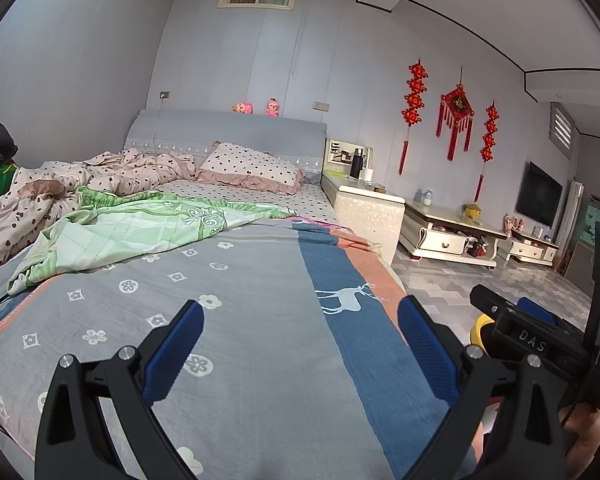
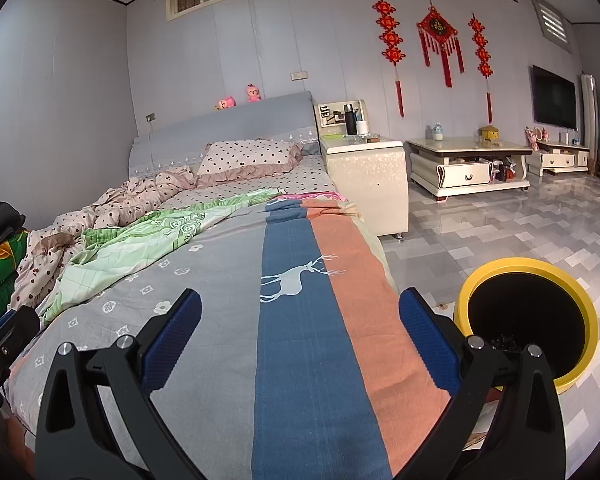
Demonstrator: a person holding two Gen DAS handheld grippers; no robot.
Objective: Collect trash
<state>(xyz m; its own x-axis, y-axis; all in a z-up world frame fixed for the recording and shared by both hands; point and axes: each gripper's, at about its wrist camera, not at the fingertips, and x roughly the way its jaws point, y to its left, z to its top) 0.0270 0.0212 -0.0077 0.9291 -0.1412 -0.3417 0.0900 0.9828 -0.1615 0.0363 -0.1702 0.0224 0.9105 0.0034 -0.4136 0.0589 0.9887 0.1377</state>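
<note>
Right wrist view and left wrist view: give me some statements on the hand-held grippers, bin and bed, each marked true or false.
1. The left hand-held gripper is open and holds nothing. True.
2. The right hand-held gripper grips a wrapper. False: it is open and holds nothing.
3. The yellow-rimmed bin stands on the floor beside the bed. True.
4. The bin sits on the bed. False: it is on the tiled floor.
5. A polka-dot pillow lies near the headboard. True.
</note>
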